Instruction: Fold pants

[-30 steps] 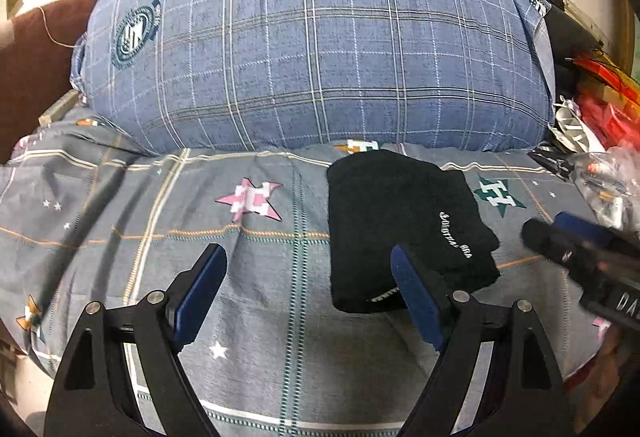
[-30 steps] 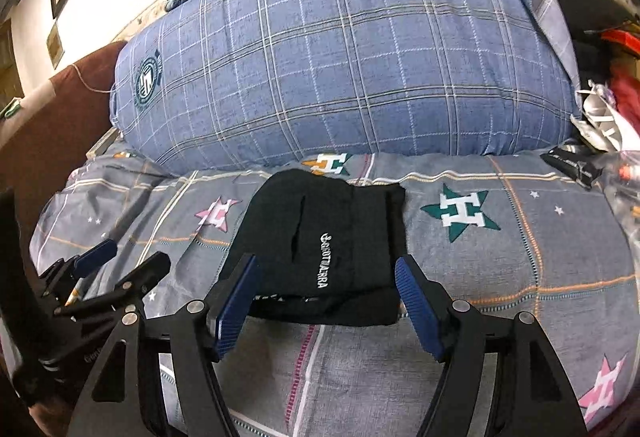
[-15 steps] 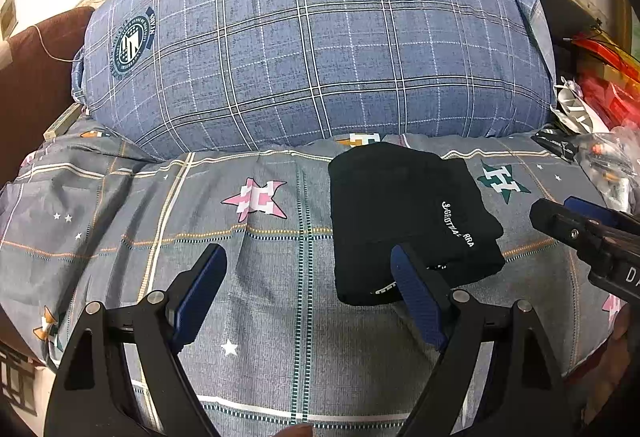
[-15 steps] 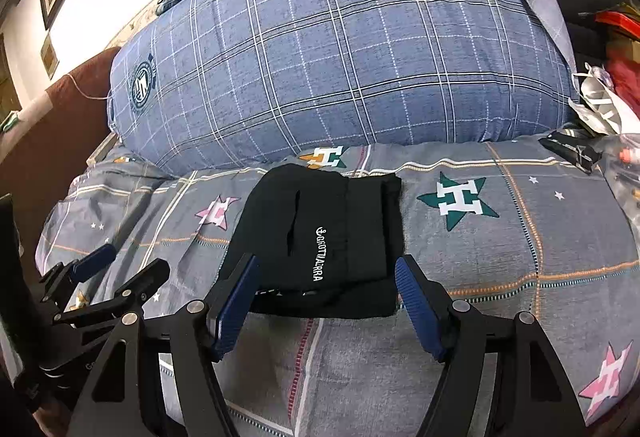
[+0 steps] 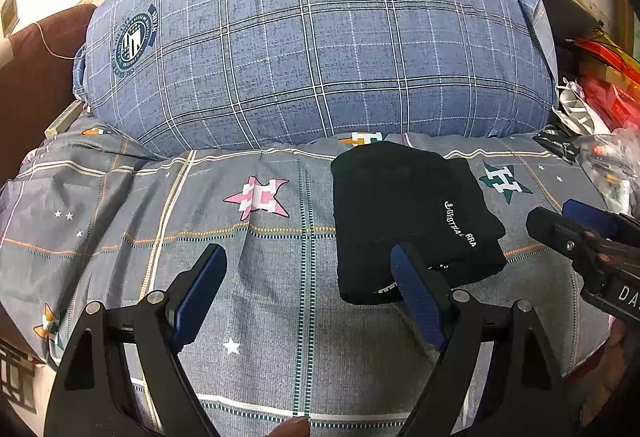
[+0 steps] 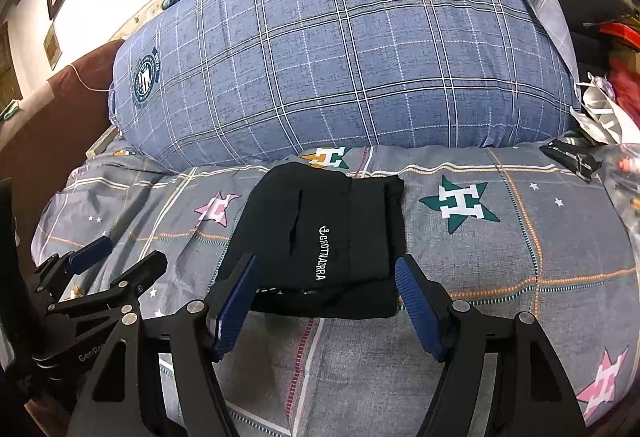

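The black pants lie folded into a compact rectangle on the grey star-print bedsheet, white lettering facing up. They also show in the right wrist view. My left gripper is open and empty, hovering to the left of and in front of the pants. My right gripper is open and empty, held just in front of the pants' near edge. The right gripper also shows at the right of the left wrist view, and the left gripper at the left of the right wrist view.
A big blue plaid pillow fills the back of the bed. Red items, white packaging and plastic bags crowd the right side. A brown headboard or cushion stands at the left. The bed's front edge lies below the grippers.
Both grippers have pulled back and risen slightly from the folded pants. The pants have stayed in place.
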The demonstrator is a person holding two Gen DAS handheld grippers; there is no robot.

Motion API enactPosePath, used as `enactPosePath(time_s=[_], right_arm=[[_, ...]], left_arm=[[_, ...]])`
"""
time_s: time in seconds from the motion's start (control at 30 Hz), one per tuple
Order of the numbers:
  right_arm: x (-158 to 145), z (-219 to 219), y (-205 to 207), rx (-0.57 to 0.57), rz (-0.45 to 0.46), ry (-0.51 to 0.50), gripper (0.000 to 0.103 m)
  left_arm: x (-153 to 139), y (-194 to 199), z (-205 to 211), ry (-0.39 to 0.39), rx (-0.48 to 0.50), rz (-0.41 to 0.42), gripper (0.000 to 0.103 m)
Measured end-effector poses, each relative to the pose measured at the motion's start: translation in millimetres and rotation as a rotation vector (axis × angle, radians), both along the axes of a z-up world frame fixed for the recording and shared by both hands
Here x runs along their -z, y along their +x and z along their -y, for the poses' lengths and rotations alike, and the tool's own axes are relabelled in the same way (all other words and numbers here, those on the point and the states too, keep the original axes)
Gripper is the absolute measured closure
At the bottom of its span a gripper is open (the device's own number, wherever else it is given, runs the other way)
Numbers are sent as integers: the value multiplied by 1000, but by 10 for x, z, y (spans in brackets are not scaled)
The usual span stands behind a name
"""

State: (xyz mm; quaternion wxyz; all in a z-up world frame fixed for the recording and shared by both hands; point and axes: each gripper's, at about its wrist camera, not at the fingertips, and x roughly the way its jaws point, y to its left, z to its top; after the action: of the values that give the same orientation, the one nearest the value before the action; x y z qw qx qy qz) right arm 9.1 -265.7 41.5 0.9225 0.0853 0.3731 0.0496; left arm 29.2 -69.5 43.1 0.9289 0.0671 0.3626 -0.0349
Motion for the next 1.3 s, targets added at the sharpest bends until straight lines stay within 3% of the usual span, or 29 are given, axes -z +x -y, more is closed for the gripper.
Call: enactPosePath(time_s=[1.3], right_arm=[[74,17,60,-8,-33,0,31]], left_arm=[[60,27,-9,21,-6,-21,18]])
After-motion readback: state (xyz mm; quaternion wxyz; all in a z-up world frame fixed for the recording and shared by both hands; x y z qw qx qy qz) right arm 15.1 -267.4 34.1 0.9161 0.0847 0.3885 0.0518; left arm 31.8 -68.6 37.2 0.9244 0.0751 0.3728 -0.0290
